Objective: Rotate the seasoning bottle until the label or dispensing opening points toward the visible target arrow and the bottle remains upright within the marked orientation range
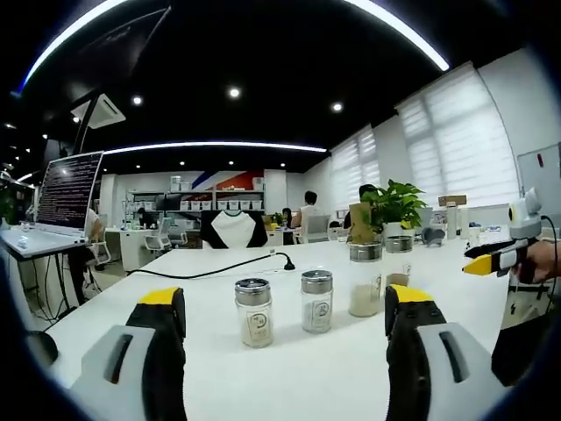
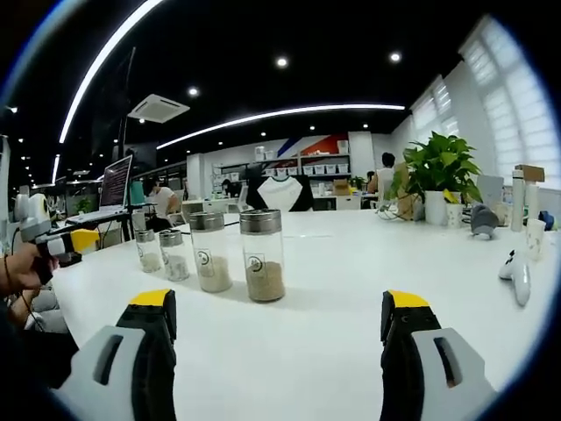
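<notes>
Left gripper view: the left claw (image 1: 285,329) is level above the white surface (image 1: 289,386), jaws wide, holding nothing. Two short bottles (image 1: 253,312) stand upright just beyond it, side by side but apart; two taller bottles (image 1: 365,279) stand farther right. At the right edge, a hand (image 1: 545,260) holds the right claw (image 1: 480,265).

Right gripper view: the left claw (image 2: 83,241) sits at the left edge in a hand (image 2: 22,263). Four bottles form a row, tallest bottle (image 2: 262,255) nearest. The right claw (image 2: 279,324) is level, jaws wide, holding nothing. A potted plant (image 2: 436,178) stands far right.
</notes>
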